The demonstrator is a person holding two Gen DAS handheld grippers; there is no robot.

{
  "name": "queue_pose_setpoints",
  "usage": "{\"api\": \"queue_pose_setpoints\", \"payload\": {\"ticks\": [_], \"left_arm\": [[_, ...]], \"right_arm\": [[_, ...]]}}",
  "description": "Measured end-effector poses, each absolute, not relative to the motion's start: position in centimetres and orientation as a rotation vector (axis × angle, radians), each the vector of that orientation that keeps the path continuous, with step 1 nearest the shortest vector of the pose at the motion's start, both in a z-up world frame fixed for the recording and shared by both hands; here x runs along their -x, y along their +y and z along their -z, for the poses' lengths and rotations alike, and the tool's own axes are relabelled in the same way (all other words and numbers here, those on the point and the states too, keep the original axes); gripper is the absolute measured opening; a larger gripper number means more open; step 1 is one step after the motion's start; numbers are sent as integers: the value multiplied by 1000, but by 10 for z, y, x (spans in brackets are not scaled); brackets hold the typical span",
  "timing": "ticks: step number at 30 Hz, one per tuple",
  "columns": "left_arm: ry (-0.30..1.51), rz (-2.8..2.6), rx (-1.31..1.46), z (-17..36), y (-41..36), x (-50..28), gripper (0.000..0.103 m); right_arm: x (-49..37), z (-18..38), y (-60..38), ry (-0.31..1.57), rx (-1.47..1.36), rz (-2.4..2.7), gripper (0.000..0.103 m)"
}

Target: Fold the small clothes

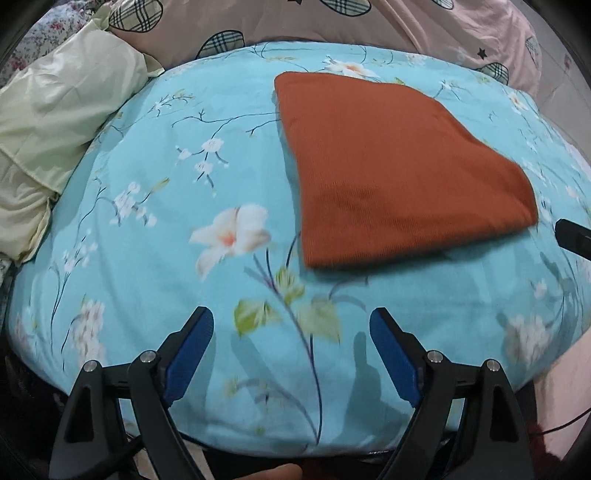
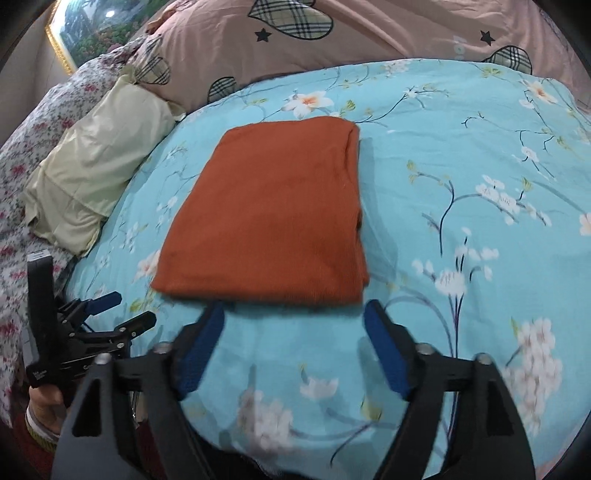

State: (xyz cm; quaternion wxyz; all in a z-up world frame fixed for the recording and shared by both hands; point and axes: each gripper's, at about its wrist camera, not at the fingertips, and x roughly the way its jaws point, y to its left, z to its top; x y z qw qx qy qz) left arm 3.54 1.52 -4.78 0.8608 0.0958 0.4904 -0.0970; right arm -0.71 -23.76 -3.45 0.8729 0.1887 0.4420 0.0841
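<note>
A rust-orange garment (image 1: pixel 399 166) lies folded into a flat rectangle on the light blue floral bedspread (image 1: pixel 166 229); it also shows in the right wrist view (image 2: pixel 273 214). My left gripper (image 1: pixel 291 321) is open and empty, held above the bedspread to the near left of the garment. My right gripper (image 2: pixel 293 314) is open and empty, just short of the garment's near edge. The left gripper also shows at the lower left of the right wrist view (image 2: pixel 125 308), open. A tip of the right gripper shows at the right edge of the left wrist view (image 1: pixel 574 238).
A pale yellow pillow (image 2: pixel 92 173) lies to the left of the garment. A pink quilt with plaid hearts (image 2: pixel 332 40) is bunched along the far side. A floral sheet (image 2: pixel 22 177) lies at the far left. A framed picture (image 2: pixel 88 26) hangs behind.
</note>
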Motion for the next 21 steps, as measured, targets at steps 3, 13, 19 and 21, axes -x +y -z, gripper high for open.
{"api": "queue_pose_setpoints", "payload": {"ticks": [3, 13, 19, 21], "left_arm": [[1010, 230, -213, 47, 17, -16, 87], [929, 223, -206, 6, 17, -5, 88], [860, 205, -188, -31, 20, -13, 90], [854, 203, -191, -32, 19, -15, 90]], "right_arm": [[18, 35, -229, 947, -353, -218, 89], [32, 25, -225, 952, -278, -217, 91], [33, -2, -230, 896, -255, -225, 98], [34, -4, -230, 882, -256, -229, 102]]}}
